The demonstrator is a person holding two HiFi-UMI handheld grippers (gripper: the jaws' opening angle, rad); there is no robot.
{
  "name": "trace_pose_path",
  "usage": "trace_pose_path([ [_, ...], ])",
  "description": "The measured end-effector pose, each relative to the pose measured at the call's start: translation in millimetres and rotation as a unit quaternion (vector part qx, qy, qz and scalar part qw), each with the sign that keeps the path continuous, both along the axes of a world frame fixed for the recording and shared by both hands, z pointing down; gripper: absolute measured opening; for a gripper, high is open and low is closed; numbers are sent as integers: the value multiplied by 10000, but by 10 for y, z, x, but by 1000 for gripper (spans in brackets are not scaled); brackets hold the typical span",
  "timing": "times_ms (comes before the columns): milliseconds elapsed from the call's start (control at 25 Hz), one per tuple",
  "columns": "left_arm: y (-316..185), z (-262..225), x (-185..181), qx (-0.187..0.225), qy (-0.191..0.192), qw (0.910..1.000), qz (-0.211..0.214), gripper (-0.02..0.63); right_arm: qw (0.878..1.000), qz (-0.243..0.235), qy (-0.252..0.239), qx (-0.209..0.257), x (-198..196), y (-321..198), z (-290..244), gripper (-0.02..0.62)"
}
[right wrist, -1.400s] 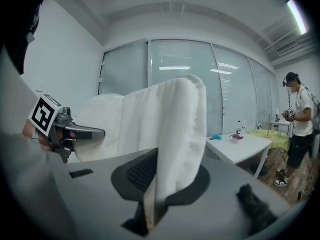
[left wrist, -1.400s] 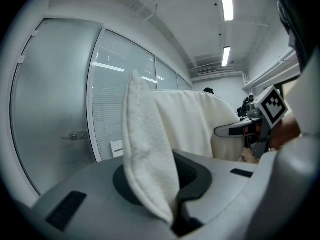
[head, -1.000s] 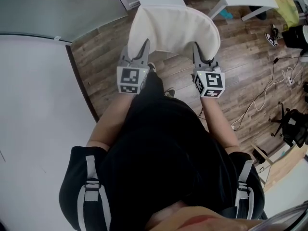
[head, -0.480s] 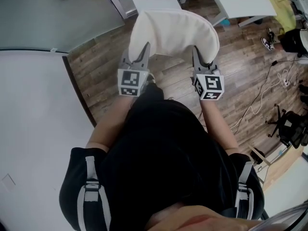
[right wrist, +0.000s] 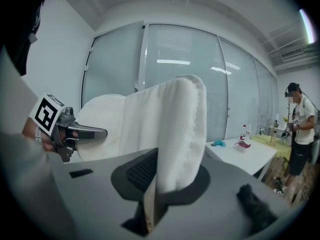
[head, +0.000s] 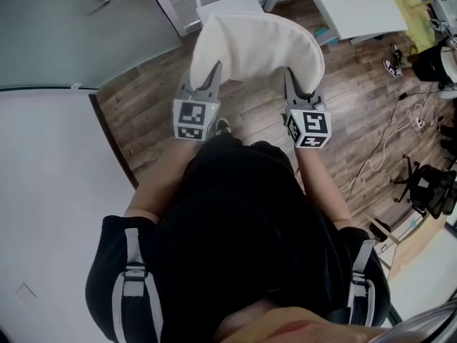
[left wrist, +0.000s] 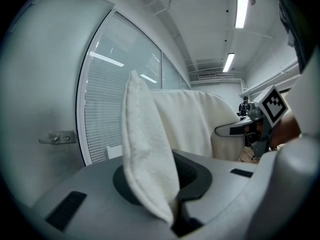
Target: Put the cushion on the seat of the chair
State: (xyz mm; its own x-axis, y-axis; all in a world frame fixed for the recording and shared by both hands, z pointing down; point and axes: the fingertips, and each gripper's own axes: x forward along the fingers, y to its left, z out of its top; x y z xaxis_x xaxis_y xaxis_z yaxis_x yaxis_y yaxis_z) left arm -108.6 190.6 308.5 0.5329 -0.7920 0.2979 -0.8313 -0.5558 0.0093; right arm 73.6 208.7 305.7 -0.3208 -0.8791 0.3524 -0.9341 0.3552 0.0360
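A cream-white cushion [head: 253, 46] hangs in the air in front of me, held by both near corners. My left gripper [head: 211, 77] is shut on its left edge [left wrist: 145, 164], and my right gripper [head: 294, 83] is shut on its right edge [right wrist: 177, 144]. The cushion sags between the two grippers and hides much of what lies behind it. A white chair [head: 230, 2] stands just beyond the cushion at the top of the head view, its seat partly covered by the cushion.
A white table [head: 360, 2] stands at the upper right with small items on it [right wrist: 243, 143]. Cables [head: 389, 145] and a black stand [head: 425, 184] lie on the wood floor at right. A white surface [head: 50, 191] fills the left. A person [right wrist: 299, 129] stands far right.
Both grippers have carried the cushion forward across the floor; the chair, table and floor have slid down the head view towards me. The grip on the cushion is unchanged.
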Motion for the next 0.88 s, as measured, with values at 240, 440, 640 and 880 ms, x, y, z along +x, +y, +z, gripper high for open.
trace_pose_path([
  [240,-236,-10,46,-8,-19,10000,29,55,10000,-7,-22,-28,34,-243,-11,46],
  [440,-394,35,183,-15,-56,10000,-56,55,10000,-43,-89,1,199,-448,64,46],
  [640,-669,43,420,-21,-102,9995,-284,55,9995,-265,-146,-4,436,-804,100,46],
  [880,-1035,28,738,-43,-186,9979,-612,55,9981,-589,-205,-18,736,-1289,116,46],
])
